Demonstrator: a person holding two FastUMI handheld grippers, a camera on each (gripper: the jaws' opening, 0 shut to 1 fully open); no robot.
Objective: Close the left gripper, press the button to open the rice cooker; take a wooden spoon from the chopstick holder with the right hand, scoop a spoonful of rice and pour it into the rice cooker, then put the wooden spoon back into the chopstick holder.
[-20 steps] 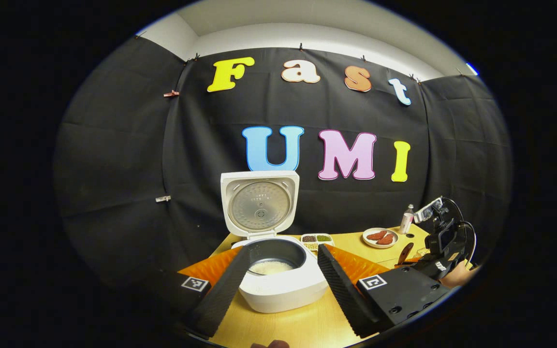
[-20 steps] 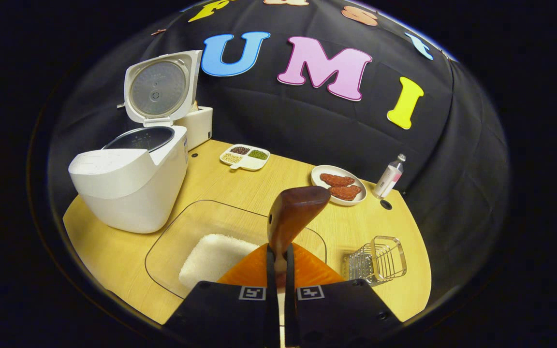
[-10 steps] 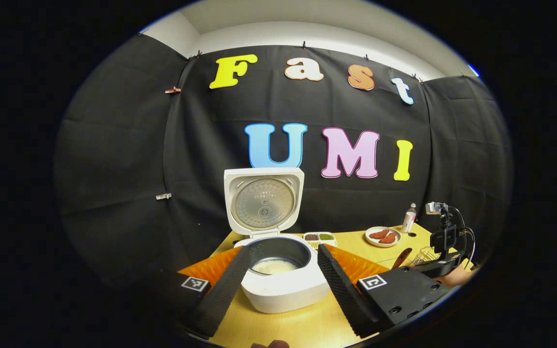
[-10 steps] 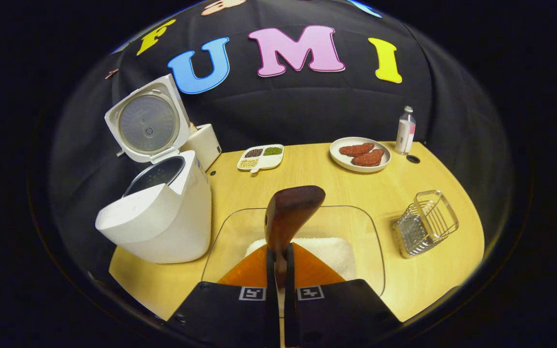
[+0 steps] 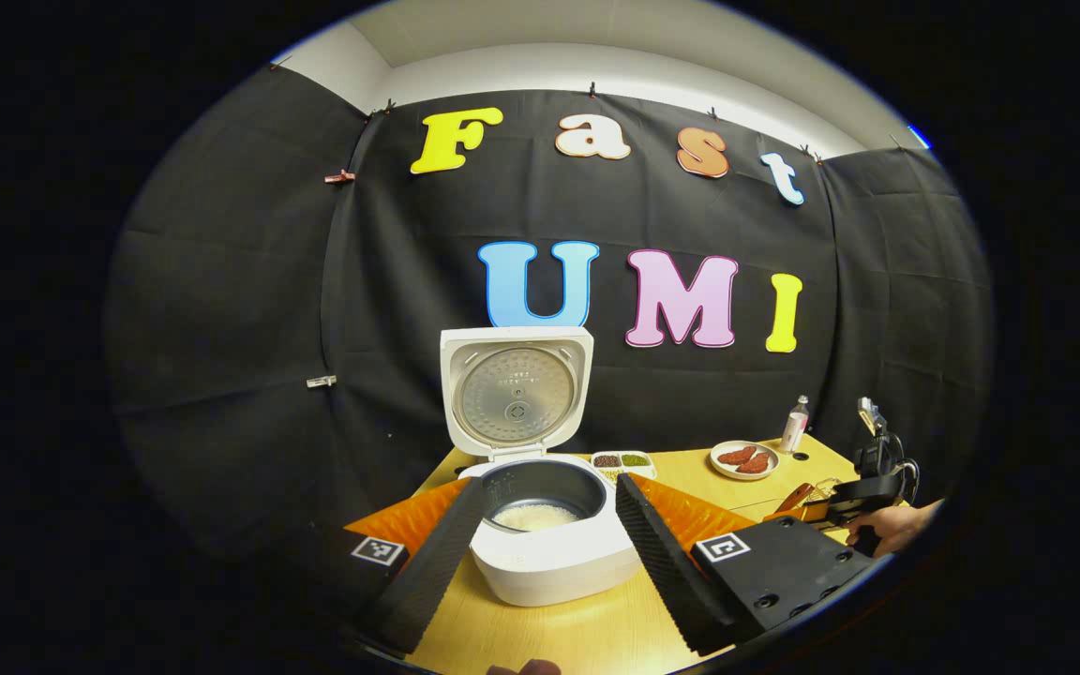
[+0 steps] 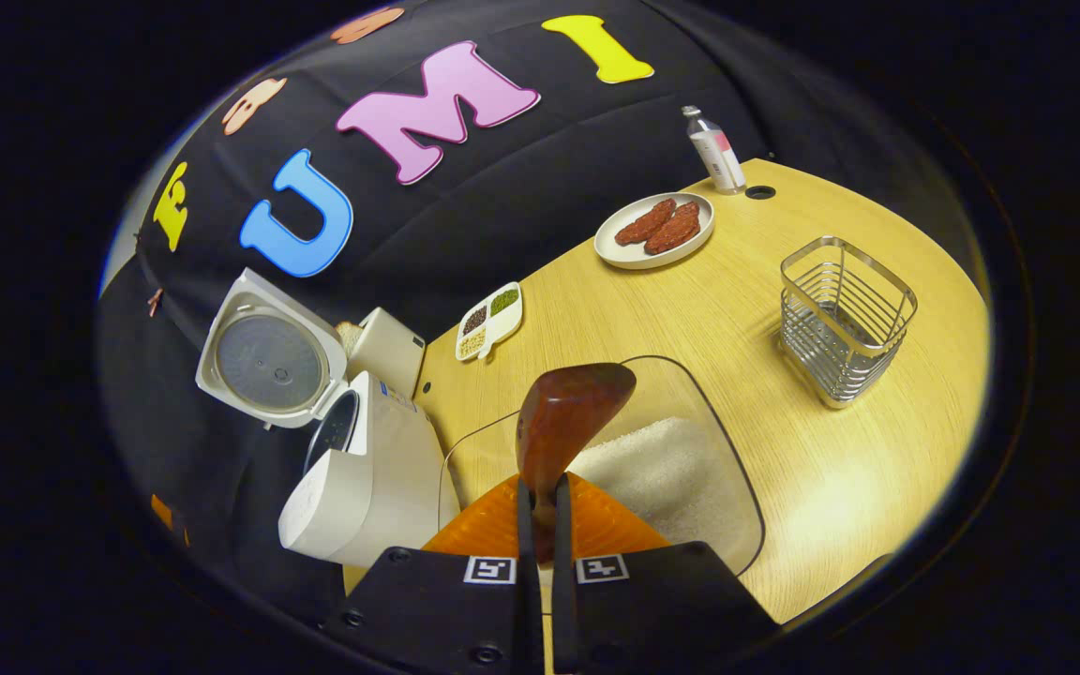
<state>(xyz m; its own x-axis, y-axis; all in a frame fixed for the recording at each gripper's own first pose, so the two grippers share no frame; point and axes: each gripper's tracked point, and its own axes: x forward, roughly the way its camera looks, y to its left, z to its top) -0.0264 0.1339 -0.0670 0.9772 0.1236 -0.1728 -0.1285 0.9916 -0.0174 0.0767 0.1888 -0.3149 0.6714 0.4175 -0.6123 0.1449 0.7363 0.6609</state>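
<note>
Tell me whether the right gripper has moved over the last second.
Yes. In the left gripper view, the right gripper has dropped and tilted toward the table, away from the bottle.

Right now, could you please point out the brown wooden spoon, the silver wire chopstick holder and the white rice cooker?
brown wooden spoon (image 6: 570, 412): right gripper view, on its bowl.
silver wire chopstick holder (image 6: 842, 323): right gripper view, on its front wall.
white rice cooker (image 5: 554, 562): left gripper view, on its front body.

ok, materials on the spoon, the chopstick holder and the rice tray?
Spoon: dark reddish wood with a smooth sheen, probably varnished. Chopstick holder: shiny silver wire, likely chromed or stainless steel. Rice tray: see-through, the table shows through its wall; glass or clear plastic, can't tell which.
</note>
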